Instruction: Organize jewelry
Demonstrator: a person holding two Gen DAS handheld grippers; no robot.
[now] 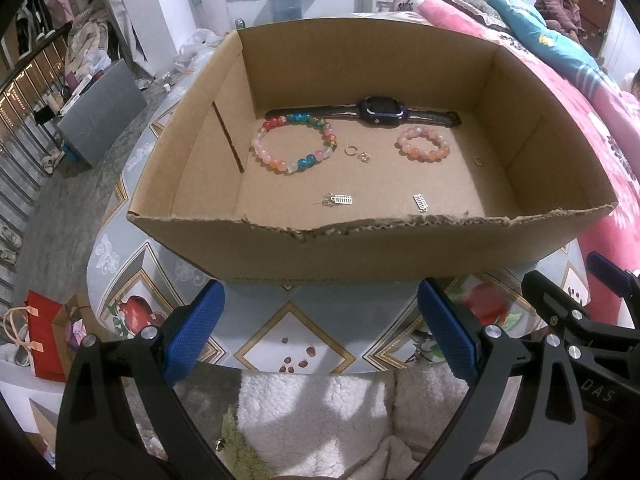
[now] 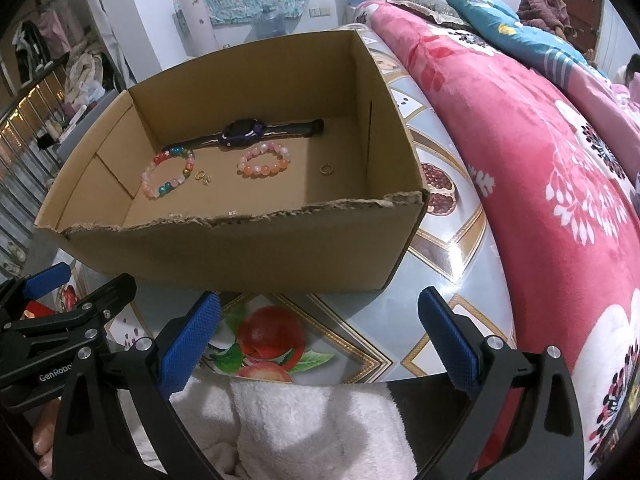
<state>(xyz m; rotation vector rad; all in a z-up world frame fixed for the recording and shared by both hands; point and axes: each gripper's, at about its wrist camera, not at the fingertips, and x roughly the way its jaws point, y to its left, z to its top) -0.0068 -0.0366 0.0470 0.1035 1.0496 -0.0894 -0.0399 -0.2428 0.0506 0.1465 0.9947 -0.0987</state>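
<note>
An open cardboard box (image 1: 400, 252) (image 2: 248, 256) stands on a patterned table. Inside lie a multicoloured bead bracelet (image 1: 294, 146) (image 2: 168, 178), a smaller pink bead bracelet (image 1: 423, 144) (image 2: 263, 163), a dark purple watch (image 1: 376, 112) (image 2: 244, 132), small rings (image 1: 358, 153) (image 2: 203, 176), a lone ring (image 1: 479, 160) (image 2: 326, 168) and two silver charms (image 1: 340, 199) (image 1: 420, 201). My left gripper (image 1: 320, 328) is open and empty in front of the box. My right gripper (image 2: 318, 336) is open and empty, also in front of it. Each gripper shows at the edge of the other's view.
The table (image 1: 296, 332) (image 2: 460, 248) has a glossy fruit-pattern cover. A pink floral blanket (image 2: 540, 168) on a bed lies to the right. White fleece (image 2: 312, 424) is below the grippers. A red bag (image 1: 44, 336) sits on the floor at left.
</note>
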